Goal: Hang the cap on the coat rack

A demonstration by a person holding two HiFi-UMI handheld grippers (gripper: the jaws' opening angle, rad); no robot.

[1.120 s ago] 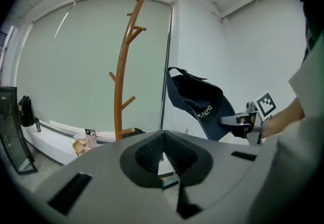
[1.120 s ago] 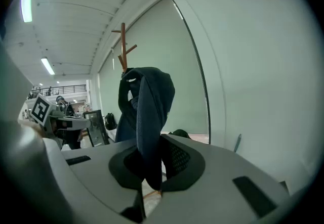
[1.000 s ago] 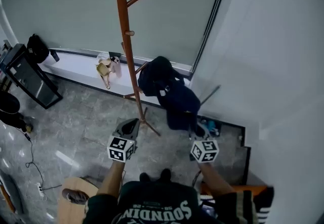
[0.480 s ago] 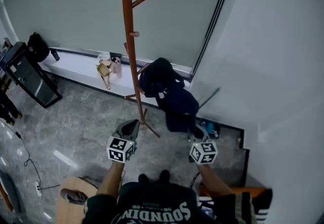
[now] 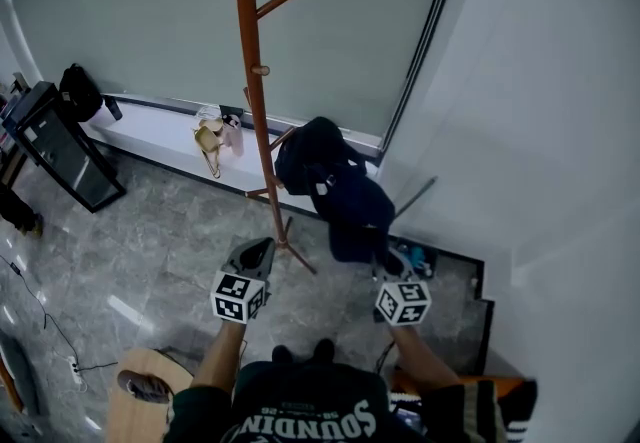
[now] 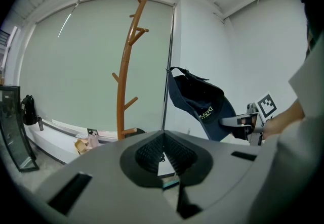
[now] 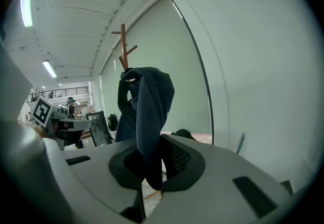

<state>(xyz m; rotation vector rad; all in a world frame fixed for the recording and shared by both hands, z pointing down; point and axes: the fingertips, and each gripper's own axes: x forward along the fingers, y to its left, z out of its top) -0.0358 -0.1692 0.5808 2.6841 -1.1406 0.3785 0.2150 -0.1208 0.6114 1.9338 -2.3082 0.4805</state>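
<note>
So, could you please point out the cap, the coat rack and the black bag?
cap [image 5: 335, 186]: head view, middle of its dark crown.
coat rack [image 5: 248, 31]: head view, on the upright pole.
black bag [image 5: 75, 91]: head view, on its body.

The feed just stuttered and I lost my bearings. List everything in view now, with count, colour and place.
coat rack: one, reddish-brown wood, standing ahead by the window ledge
cap: one, navy, held up right of the rack, not on a peg
small bag: one, tan, on the white ledge left of the rack
backpack: one, black, far left on the ledge
rod: one, grey, leaning at the right wall
round wooden top: one, light brown, lower left on the floor
left tool: one, grey, shut and empty
right tool: one, grey, shut on the cap
</note>
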